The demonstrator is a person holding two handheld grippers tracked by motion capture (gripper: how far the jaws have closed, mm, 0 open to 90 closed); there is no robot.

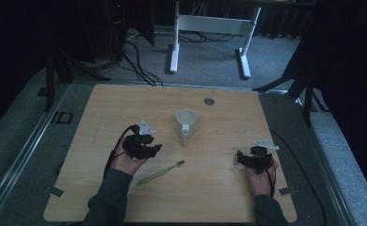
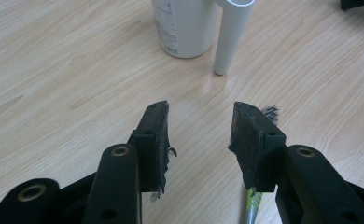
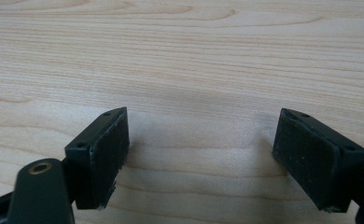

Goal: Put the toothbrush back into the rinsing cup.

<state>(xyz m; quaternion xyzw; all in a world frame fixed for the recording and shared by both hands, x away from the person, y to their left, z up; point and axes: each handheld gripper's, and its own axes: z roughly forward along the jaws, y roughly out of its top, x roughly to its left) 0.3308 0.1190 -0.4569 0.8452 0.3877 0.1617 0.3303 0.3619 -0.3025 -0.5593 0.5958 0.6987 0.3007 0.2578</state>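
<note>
**Both grippers open over the table**

On the wooden table [image 1: 219, 188] I see a white cup [image 1: 186, 120] near the middle, upright, its handle pointing toward the near edge. A green toothbrush [image 1: 159, 174] lies nearer, bristles toward the right. My left gripper [image 1: 154, 149] sits just left of the brush head, jaws apart and holding nothing. My right gripper [image 1: 240, 157] rests well to the right over bare wood, jaws spread wide and empty.

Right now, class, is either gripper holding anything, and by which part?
Nothing is held. The left gripper and the right gripper are both open over the table; the toothbrush lies free.
</note>
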